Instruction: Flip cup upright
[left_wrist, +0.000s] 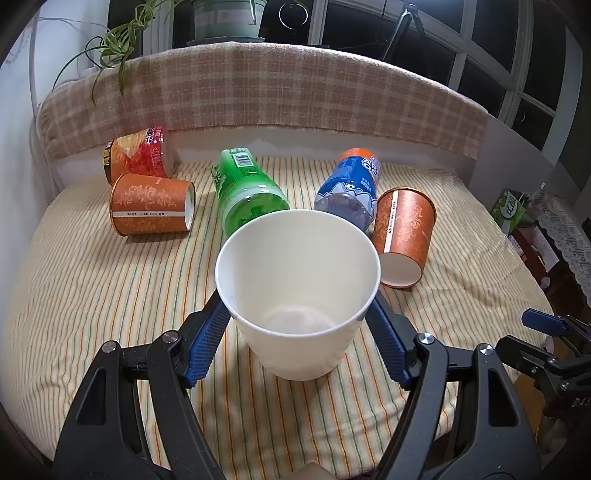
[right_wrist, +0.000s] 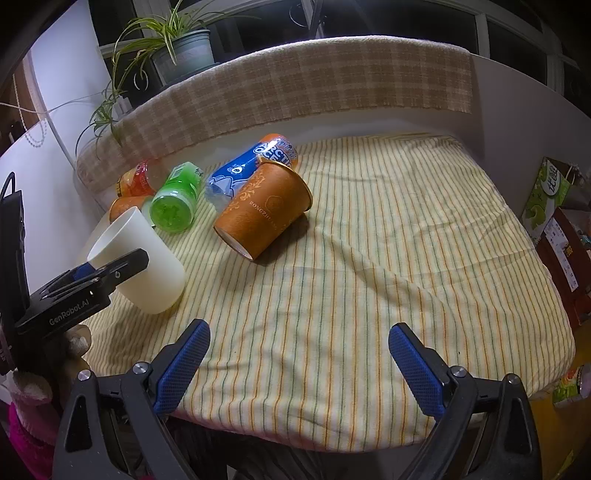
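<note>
My left gripper (left_wrist: 297, 317) is shut on a white cup (left_wrist: 299, 295), its blue pads pressing both sides near the rim. The cup is tilted with its open mouth up and toward the camera, its base on or just above the striped cloth. It also shows in the right wrist view (right_wrist: 144, 258), held by the left gripper (right_wrist: 107, 273). My right gripper (right_wrist: 299, 362) is open and empty over the front of the cloth. Two orange paper cups lie on their sides: one at the left (left_wrist: 151, 205), one at the right (left_wrist: 402, 236), also seen in the right wrist view (right_wrist: 264, 210).
A green bottle (left_wrist: 243, 188), a blue bottle (left_wrist: 351, 188) and a red-orange container (left_wrist: 136, 155) lie on the striped cloth (right_wrist: 369, 258). A plaid-covered backrest (left_wrist: 277, 85) runs behind. Potted plants stand behind it. Boxes (right_wrist: 546, 192) sit off the right edge.
</note>
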